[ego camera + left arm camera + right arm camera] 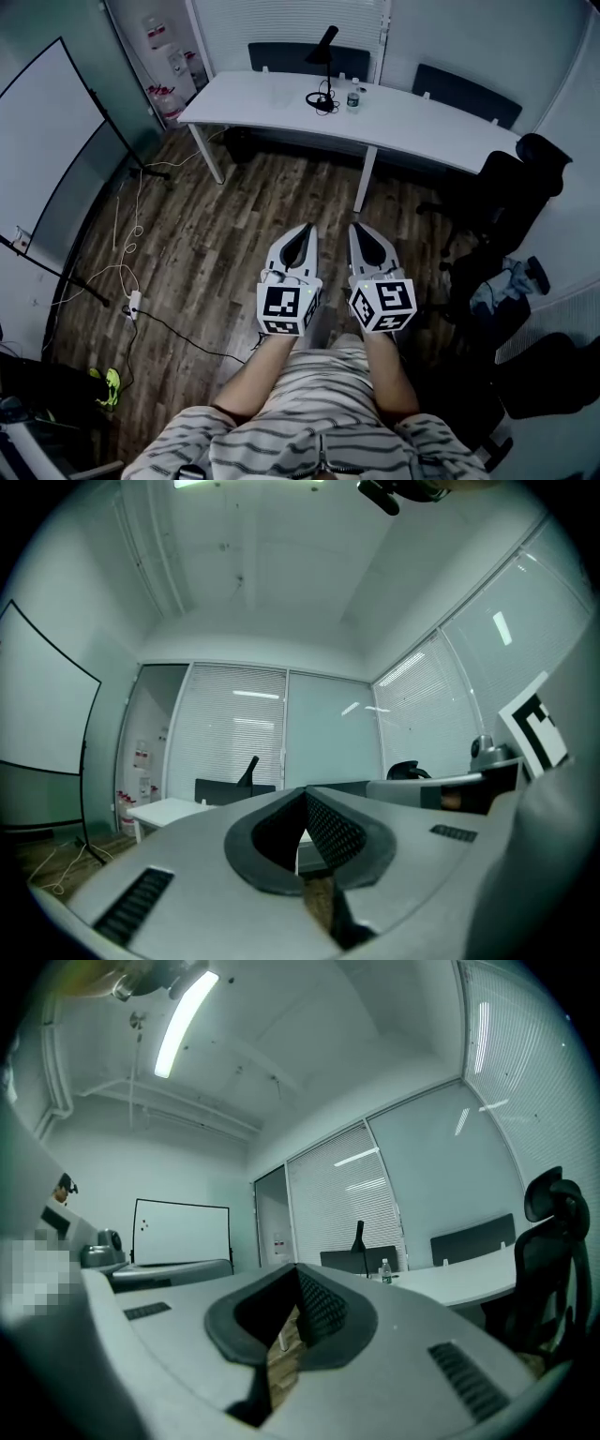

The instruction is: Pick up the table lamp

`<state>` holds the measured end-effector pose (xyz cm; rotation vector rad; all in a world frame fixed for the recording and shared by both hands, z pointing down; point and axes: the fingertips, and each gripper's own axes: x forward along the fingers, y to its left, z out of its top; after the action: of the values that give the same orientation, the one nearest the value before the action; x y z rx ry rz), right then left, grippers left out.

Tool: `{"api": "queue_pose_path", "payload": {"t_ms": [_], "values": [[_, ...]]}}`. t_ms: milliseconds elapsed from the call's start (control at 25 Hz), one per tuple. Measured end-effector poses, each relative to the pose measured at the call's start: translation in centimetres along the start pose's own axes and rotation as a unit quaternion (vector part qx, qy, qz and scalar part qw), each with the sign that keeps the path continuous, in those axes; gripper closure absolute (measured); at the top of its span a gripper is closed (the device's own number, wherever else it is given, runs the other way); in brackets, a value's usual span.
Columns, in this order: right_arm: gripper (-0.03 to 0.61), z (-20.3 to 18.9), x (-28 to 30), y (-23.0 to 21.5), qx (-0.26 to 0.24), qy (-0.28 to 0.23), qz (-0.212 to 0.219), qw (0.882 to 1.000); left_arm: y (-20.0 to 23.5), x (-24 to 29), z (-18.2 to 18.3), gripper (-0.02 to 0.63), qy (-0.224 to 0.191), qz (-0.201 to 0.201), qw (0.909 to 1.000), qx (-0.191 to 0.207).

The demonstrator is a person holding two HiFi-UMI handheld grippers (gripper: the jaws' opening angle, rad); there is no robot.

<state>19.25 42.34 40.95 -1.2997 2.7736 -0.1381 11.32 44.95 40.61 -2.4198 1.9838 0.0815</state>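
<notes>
The black table lamp (323,49) stands on the far white table (422,122), its cable coiled at its base. Both grippers are held level side by side over the wooden floor, well short of the table. My left gripper (304,231) is shut with nothing between its jaws, and so is my right gripper (360,229). In the left gripper view the lamp (249,770) shows small and far off beyond the shut jaws of the left gripper (305,795). The right gripper view shows the lamp (359,1238) above the table (464,1279), past the right gripper (298,1271).
A small bottle (352,98) stands right of the lamp. Dark chairs (295,58) line the table's far side. A black office chair (511,187) stands at the right, with clothes near it. A whiteboard on a stand (47,141) and floor cables (131,281) are at the left.
</notes>
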Motion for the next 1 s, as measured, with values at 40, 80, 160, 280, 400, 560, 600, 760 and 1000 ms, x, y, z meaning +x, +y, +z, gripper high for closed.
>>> {"api": "queue_pose_path", "payload": {"t_ms": [40,80,160,280,400,560,600,760,1000], "values": [[0.569,-0.2,0.0,0.2,-0.002,0.000,-0.003,1.000,0.4,-0.1,-0.2,0.611,0.001,0.000,1.0000,-0.002],[0.569,-0.5,0.1,0.3,-0.002,0.002,-0.007,1.000,0.8,-0.1,-0.4,0.611,0.003,-0.001,1.0000,-0.004],[0.569,-0.7,0.4,0.1,0.000,0.003,-0.016,1.000,1.3,0.1,-1.0,0.611,0.008,-0.006,0.9999,-0.008],[0.569,-0.7,1.6,-0.1,0.002,0.006,-0.020,1.000,2.0,0.6,-1.4,0.611,0.009,-0.012,0.9998,-0.013],[0.569,-0.8,3.5,-0.1,-0.002,0.007,-0.019,1.000,3.2,1.7,-1.7,0.611,0.009,-0.011,0.9998,-0.016],[0.569,-1.1,6.6,-0.9,-0.010,0.007,-0.021,1.000,5.1,4.2,-2.2,0.611,0.006,-0.009,0.9998,-0.014],[0.569,-1.1,7.5,-1.3,-0.011,0.007,-0.022,1.000,5.6,5.0,-2.3,0.611,0.007,-0.008,0.9998,-0.015],[0.569,-0.9,11.3,-3.1,-0.011,0.004,-0.028,1.000,7.7,8.7,-2.3,0.611,0.007,-0.010,0.9999,-0.012],[0.569,-0.6,17.8,-7.3,-0.007,0.000,-0.030,1.000,9.9,16.4,-2.9,0.611,0.010,-0.017,0.9997,-0.017]]}}
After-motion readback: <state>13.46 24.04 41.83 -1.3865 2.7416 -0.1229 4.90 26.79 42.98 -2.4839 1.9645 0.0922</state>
